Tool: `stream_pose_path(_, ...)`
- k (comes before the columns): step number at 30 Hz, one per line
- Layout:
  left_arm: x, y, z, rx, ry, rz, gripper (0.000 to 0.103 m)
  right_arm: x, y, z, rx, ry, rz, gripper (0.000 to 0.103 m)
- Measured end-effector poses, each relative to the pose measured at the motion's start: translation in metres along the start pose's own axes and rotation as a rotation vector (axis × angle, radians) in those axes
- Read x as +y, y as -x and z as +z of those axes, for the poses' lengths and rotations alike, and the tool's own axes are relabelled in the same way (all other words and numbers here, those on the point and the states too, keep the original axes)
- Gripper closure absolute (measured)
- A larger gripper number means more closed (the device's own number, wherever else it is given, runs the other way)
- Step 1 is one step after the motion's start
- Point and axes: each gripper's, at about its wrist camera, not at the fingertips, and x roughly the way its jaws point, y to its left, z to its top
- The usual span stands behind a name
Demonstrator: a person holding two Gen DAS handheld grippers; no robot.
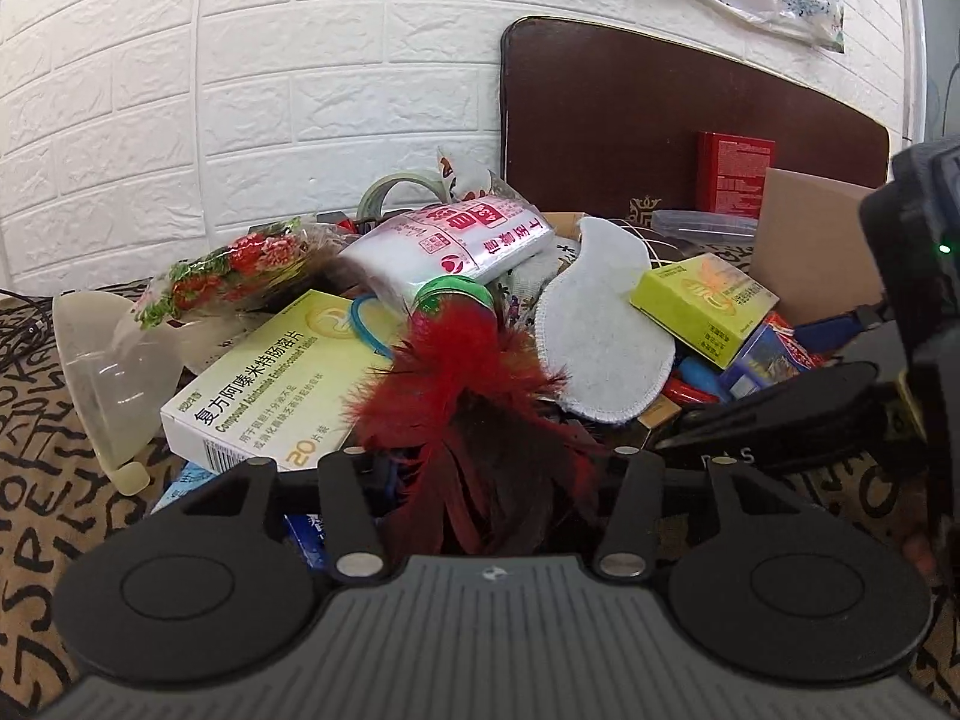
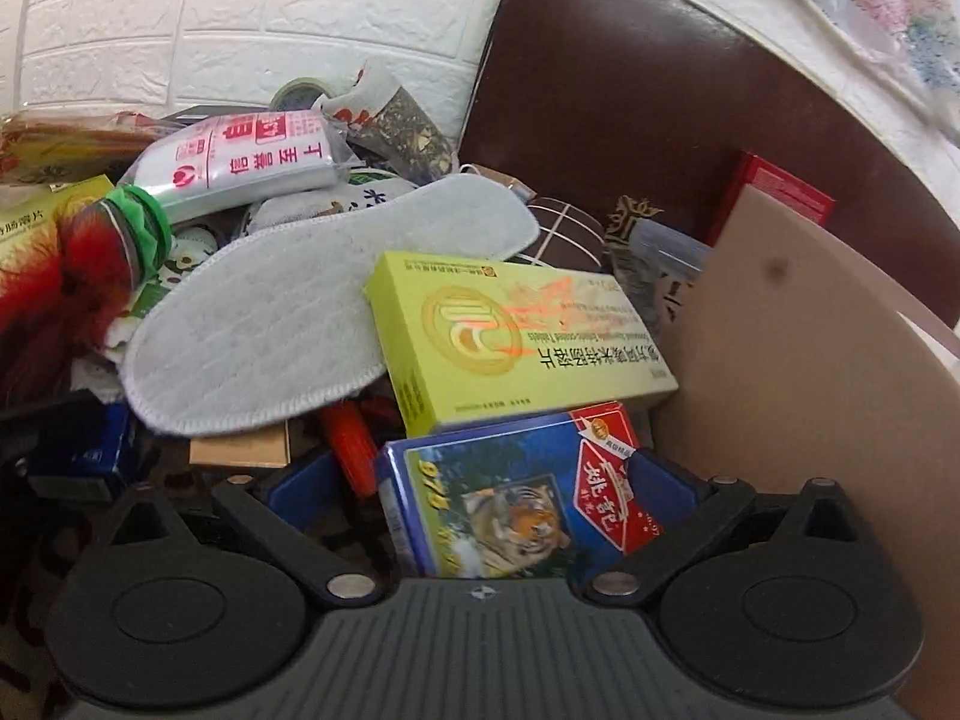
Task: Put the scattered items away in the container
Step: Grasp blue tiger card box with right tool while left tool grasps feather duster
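A red feather shuttlecock with a green base lies on the heap, its feathers running back between the jaws of my left gripper. The jaws are closed in on the feathers, which hide the pads. A blue playing-card box with a tiger lies low in the heap beside the cardboard container wall. My right gripper straddles it, open: its right blue finger is at the box's edge, its left blue finger stands apart from it. A grey insole and a yellow-green medicine box lie just beyond.
A large white and yellow medicine box, a white packet with pink print, a tape roll and a clear plastic bottle crowd the left. A dark brown board and a red box stand behind. Patterned cloth covers the surface.
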Motion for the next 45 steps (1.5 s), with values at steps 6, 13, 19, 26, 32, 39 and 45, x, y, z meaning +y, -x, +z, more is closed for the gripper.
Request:
stream_pose_path(6, 0.008, 0.007, -0.001, 0.005, 0.039, -0.058, 0.085, -0.015, 0.018, -0.006, 0.031, -0.005, 0.16, 0.019)
stream_pose_path(13, 0.015, 0.042, -0.009, -0.054, 0.074, -0.156, 0.091, -0.014, 0.073, -0.04, -0.073, 0.097, 0.284, 0.023)
stream_pose_path(19, 0.012, 0.07, -0.001, -0.108, 0.071, -0.168, 0.095, -0.019, 0.101, -0.042, -0.117, 0.104, 0.328, 0.023)
stream_pose_path(26, 0.012, 0.079, 0.017, -0.169, 0.082, -0.158, 0.099, -0.021, 0.12, -0.031, -0.177, 0.103, 0.362, 0.023)
stream_pose_path(32, 0.009, 0.086, 0.031, -0.227, 0.073, -0.148, 0.099, -0.031, 0.135, -0.023, -0.232, 0.086, 0.369, 0.023)
stream_pose_path(39, 0.007, 0.089, 0.035, -0.255, 0.076, -0.154, 0.099, -0.039, 0.141, -0.024, -0.263, 0.065, 0.37, 0.023)
stream_pose_path(45, 0.014, 0.096, 0.031, -0.241, 0.057, -0.161, 0.099, -0.043, 0.142, -0.027, -0.267, 0.055, 0.373, 0.023)
